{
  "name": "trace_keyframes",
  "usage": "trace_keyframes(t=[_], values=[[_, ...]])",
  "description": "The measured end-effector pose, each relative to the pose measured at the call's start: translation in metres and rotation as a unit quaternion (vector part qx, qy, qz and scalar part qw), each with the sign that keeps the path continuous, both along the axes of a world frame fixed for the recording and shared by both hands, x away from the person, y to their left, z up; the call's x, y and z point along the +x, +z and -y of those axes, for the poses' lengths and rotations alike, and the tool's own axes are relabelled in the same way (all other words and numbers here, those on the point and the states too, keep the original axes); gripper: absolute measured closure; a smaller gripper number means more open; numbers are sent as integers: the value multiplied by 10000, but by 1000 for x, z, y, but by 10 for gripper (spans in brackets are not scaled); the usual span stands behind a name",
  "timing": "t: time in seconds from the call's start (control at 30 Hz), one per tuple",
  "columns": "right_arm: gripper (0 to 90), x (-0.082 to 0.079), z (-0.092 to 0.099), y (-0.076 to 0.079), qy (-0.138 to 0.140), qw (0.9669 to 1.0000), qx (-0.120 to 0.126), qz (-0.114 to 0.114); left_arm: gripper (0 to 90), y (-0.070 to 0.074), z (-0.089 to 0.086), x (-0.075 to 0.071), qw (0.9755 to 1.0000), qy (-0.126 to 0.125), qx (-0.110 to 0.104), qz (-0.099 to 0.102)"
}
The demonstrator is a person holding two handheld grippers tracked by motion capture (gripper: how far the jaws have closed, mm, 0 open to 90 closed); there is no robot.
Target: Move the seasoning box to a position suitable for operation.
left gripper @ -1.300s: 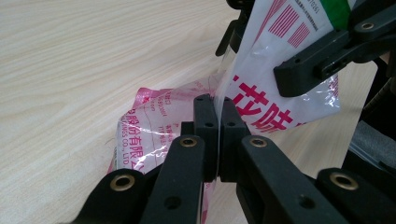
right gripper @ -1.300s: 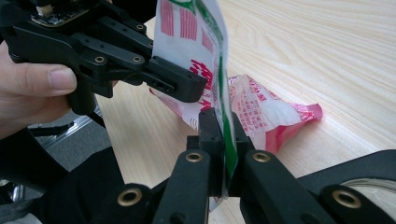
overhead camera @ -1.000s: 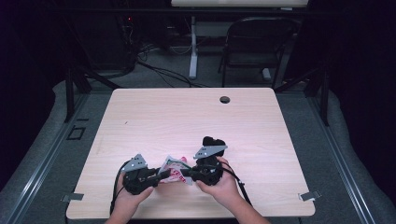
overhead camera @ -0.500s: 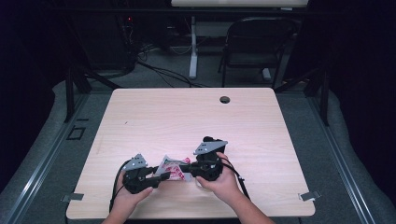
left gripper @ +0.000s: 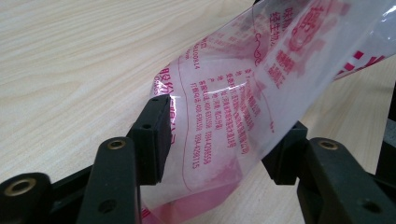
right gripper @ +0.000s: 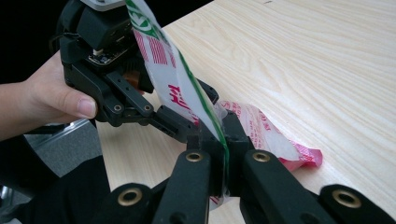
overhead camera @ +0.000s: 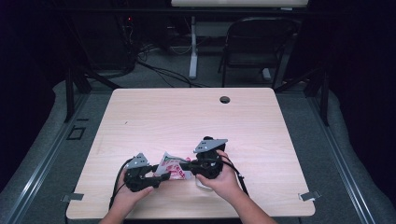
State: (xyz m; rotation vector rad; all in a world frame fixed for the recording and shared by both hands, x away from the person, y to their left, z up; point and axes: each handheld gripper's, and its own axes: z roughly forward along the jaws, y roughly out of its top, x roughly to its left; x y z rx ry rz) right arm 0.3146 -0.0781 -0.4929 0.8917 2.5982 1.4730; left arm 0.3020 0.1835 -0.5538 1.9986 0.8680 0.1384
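Both grippers on plastic bag (overhead camera: 171, 167): R gripper (right gripper: 223, 154) clamps edge.

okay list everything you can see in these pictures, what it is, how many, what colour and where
plastic bag: one, clear with red and green print, near front edge of the table, between the two grippers
table: one, light wood, centre of the high view
grommet hole: one, dark, far side of the tabletop
folding chair: one, black, behind the table
cables: several, black, on the floor behind the table
left gripper: one, black, jaws just opened, bag loose between them
right gripper: one, black, shut on the plastic bag
hands: two, each holding a gripper, front edge
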Motion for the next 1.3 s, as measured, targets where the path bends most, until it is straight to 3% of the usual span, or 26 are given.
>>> trace_keyframes(t=[0.13,0.23,0.33,0.47,0.57,0.7,0.83,1.07,1.2,1.3], values=[[900,1,1,-1,-24,10000,20,-1,463,-4,0,4,9999,-138,-15,-30],[900,1,3,-1,-7,10000,13,-26,462,-5,-2,5,9998,-119,-100,-121],[900,0,3,-3,1,10000,44,-20,442,-6,-3,5,9999,-108,-51,-114],[900,-2,5,-4,14,10000,33,23,390,-7,-2,3,9994,-77,319,48],[900,-2,6,-4,-1,10000,27,37,353,-9,-4,5,9985,-243,489,99],[900,-2,6,-4,2,10000,20,34,331,-12,-3,6,9983,-236,513,127],[900,-2,8,-5,19,10000,59,38,310,-19,2,7,9962,-317,811,0],[900,-3,11,-8,-21,9999,121,53,313,-24,7,12,9953,-386,887,-104],[900,-4,12,-9,-31,9999,147,49,318,-27,11,12,9938,-424,1028,-52],[900,-3,12,-9,-42,9998,182,30,326,-28,11,13,9940,-407,1012,-56]])
